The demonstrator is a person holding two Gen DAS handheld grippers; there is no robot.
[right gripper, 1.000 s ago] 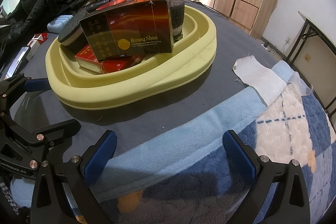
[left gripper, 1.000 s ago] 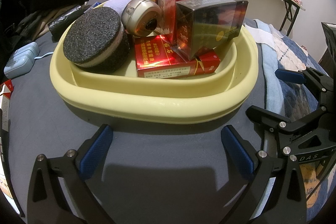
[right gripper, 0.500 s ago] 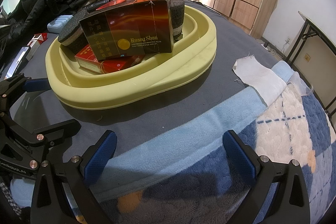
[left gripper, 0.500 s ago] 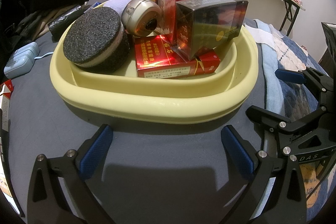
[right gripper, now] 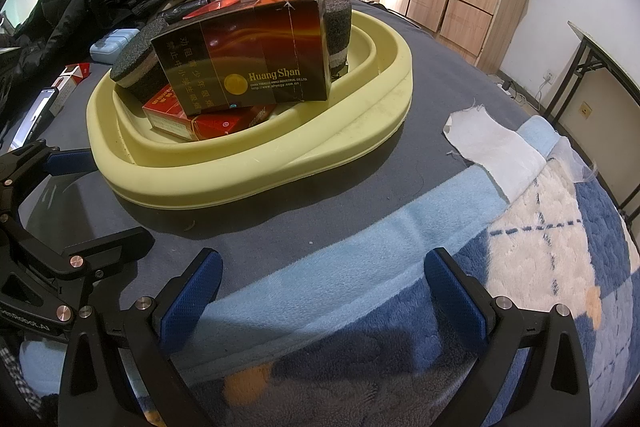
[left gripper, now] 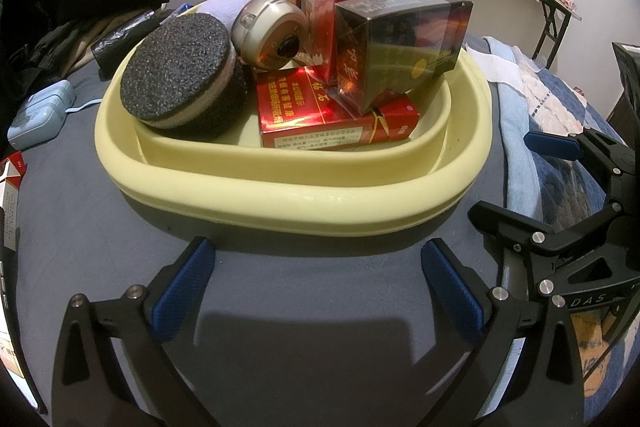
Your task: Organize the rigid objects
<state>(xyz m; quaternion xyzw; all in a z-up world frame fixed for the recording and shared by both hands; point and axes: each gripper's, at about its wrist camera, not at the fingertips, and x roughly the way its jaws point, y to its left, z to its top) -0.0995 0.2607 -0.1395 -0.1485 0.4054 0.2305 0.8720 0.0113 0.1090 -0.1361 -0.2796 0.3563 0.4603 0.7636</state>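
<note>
My left gripper (left gripper: pixel 318 275) hangs just in front of the yellow basin (left gripper: pixel 288 195), jaws spread wide, holding nothing and touching nothing; only grey bedcover shows between them. My right gripper (right gripper: pixel 322 287) sits off the basin's right side, over the blue blanket (right gripper: pixel 360 291), its jaws spread equally wide and empty. Inside the basin, a dark Huang Shan carton (right gripper: pixel 248 63) leans on a red flat carton (left gripper: pixel 320 115). At the basin's left lies a round black sponge disc (left gripper: pixel 180 75), touching a silver round gadget (left gripper: pixel 268 31) behind it. A white cloth (right gripper: pixel 492 147) lies to the right of the basin, well apart.
</note>
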